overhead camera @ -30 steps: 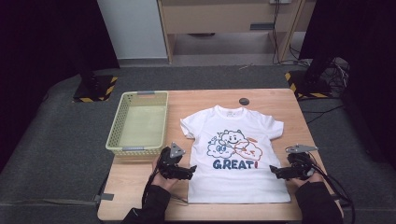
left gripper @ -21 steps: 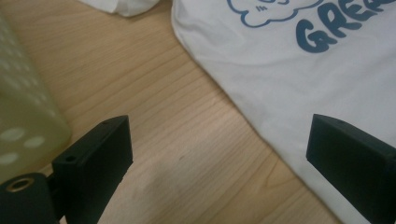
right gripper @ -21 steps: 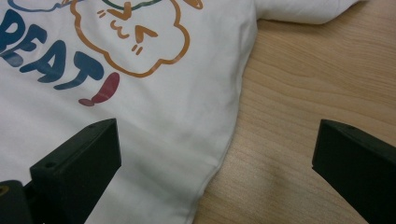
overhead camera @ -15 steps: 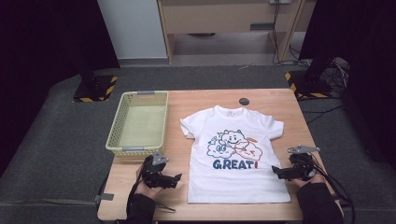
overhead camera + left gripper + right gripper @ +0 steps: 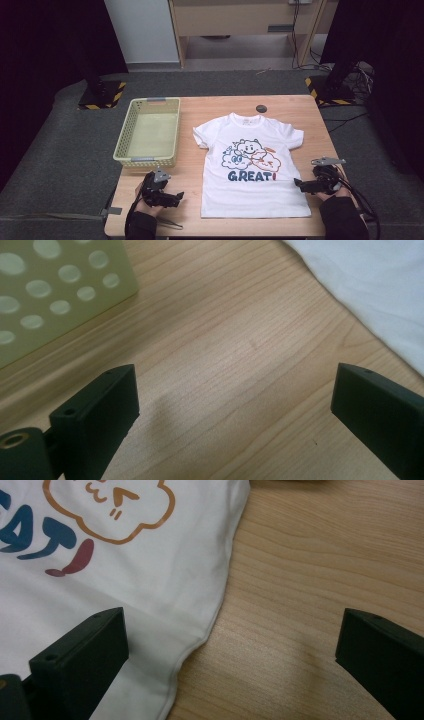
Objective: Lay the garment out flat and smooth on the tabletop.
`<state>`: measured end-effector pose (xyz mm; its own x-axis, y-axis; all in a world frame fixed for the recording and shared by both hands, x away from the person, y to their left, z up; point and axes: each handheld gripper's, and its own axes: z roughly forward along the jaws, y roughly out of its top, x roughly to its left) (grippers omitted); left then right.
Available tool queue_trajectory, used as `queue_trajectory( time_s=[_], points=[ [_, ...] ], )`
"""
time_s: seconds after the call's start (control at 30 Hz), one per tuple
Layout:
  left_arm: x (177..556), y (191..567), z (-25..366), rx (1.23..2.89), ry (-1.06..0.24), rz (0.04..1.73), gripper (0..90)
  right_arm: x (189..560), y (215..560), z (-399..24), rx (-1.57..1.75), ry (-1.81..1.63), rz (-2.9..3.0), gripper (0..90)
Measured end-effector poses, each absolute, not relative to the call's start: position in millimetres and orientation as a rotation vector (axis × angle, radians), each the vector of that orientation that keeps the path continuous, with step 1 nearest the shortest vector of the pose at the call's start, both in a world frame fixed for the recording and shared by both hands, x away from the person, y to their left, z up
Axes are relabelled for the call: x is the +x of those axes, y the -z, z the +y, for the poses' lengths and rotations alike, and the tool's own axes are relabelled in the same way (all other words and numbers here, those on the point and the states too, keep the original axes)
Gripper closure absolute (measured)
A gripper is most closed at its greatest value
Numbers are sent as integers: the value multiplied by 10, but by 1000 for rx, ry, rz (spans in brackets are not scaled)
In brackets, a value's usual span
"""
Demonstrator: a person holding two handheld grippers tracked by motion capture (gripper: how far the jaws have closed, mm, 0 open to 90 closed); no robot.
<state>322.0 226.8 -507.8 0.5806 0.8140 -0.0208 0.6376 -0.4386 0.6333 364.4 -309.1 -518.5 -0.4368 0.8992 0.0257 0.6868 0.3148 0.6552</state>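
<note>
White cotton T-shirt lies flat on the wood-grain table. Left gripper and right gripper, both released, flank its hem beside the perforated basket.

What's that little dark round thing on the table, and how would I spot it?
Start at the wooden table and find the white T-shirt spread flat in its middle. Just beyond the shirt's collar, near the far edge, sits a small dark disc, apart from the cloth. It is the one small dark thing there; the pale yellow basket at the left is far bigger.
</note>
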Motion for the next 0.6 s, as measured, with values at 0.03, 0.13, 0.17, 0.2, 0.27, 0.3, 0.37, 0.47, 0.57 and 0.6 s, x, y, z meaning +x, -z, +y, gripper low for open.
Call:
queue_trajectory(
  time_s=[0.03, 0.13, 0.17, 0.2, 0.27, 0.3, 0.37, 0.47, 0.57, 0.6],
  points=[
    [3211, 5084, 2281, 2217, -383, 1153, 46, 3641, 5192, -3097, 1424, -857, 2242, 5],
    [3198, 5104, 2323, 2231, -380, 1163, 45, 3641, 5209, -3125, 1426, -857, 2230, 5],
    [3196, 5109, 2331, 2235, -388, 1170, 45, 3640, 5210, -3134, 1430, -856, 2222, 5],
    [3194, 5113, 2339, 2236, -393, 1174, 45, 3640, 5211, -3144, 1432, -855, 2211, 5],
    [3195, 5121, 2355, 2233, -392, 1181, 45, 3641, 5219, -3165, 1437, -859, 2194, 5],
    [3198, 5126, 2364, 2234, -394, 1179, 46, 3644, 5225, -3175, 1449, -856, 2194, 5],
    [3206, 5135, 2391, 2235, -399, 1182, 45, 3653, 5241, -3194, 1460, -854, 2200, 5],
    [3215, 5142, 2434, 2239, -410, 1200, 44, 3651, 5258, -3215, 1464, -856, 2199, 5],
    [3222, 5156, 2475, 2238, -418, 1218, 43, 3654, 5280, -3232, 1466, -862, 2193, 5],
    [3225, 5159, 2482, 2241, -417, 1222, 42, 3659, 5288, -3236, 1468, -858, 2197, 4]
  ],
)
